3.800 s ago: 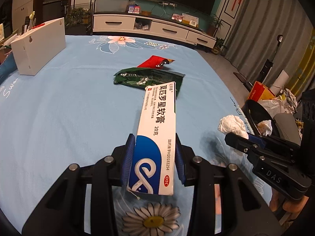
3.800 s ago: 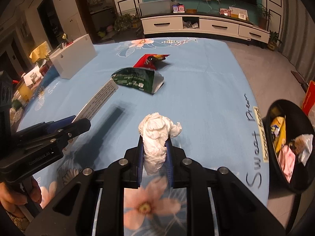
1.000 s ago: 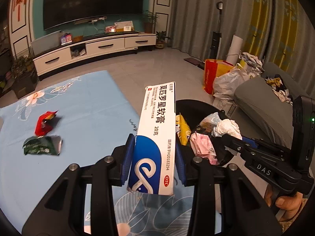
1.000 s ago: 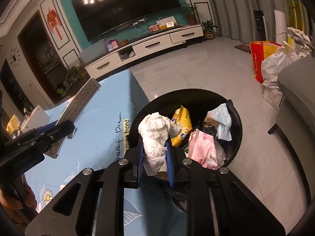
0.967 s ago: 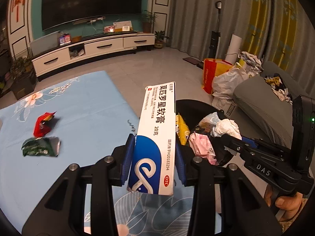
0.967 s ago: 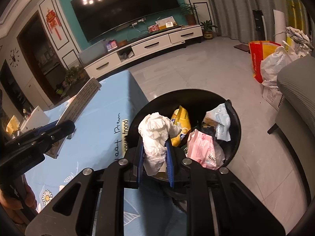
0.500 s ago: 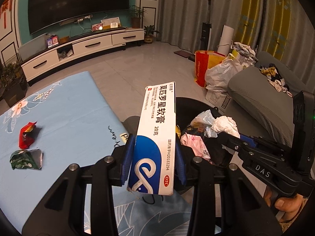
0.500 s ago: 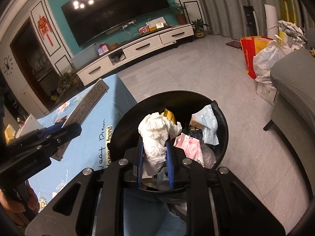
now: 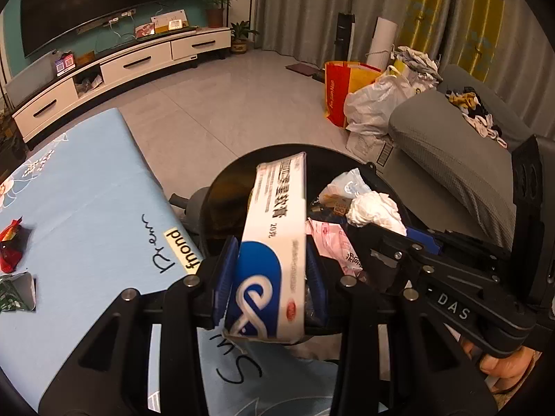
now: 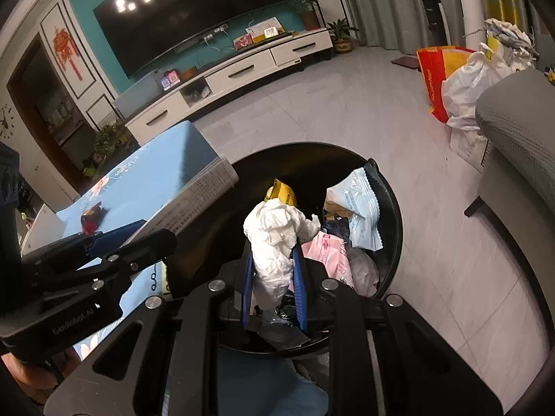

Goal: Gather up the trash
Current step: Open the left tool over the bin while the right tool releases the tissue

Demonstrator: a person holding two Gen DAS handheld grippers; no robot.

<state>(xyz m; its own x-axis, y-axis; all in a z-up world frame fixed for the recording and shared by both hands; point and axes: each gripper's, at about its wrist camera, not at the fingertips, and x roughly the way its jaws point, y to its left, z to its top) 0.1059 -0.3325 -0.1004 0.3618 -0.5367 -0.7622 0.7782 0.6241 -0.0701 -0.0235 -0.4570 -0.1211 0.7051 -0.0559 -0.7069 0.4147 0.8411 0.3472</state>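
Observation:
My left gripper (image 9: 270,274) is shut on a white and blue ointment box (image 9: 277,235), whose far end reaches over the black trash bin (image 9: 225,201). My right gripper (image 10: 272,277) is shut on a crumpled white tissue (image 10: 277,239) and hangs above the same bin (image 10: 392,208). In the left wrist view that tissue (image 9: 373,209) and the right gripper (image 9: 419,242) show at the right, over the bin. In the right wrist view the box (image 10: 197,197) and the left gripper (image 10: 138,239) come in from the left. The bin holds yellow, pink and pale blue wrappers.
The blue tablecloth (image 9: 86,190) lies left of the bin, with a red wrapper (image 9: 10,246) and a green wrapper (image 9: 14,291) on it. A grey sofa (image 9: 468,159), white bags (image 9: 378,100) and a red bag (image 9: 341,86) stand beyond the bin. A TV cabinet (image 9: 121,66) lines the far wall.
Both grippers have moved forward and down over the bin, which now looks larger and nearer. Each still keeps its item. The table has slid off to the left.

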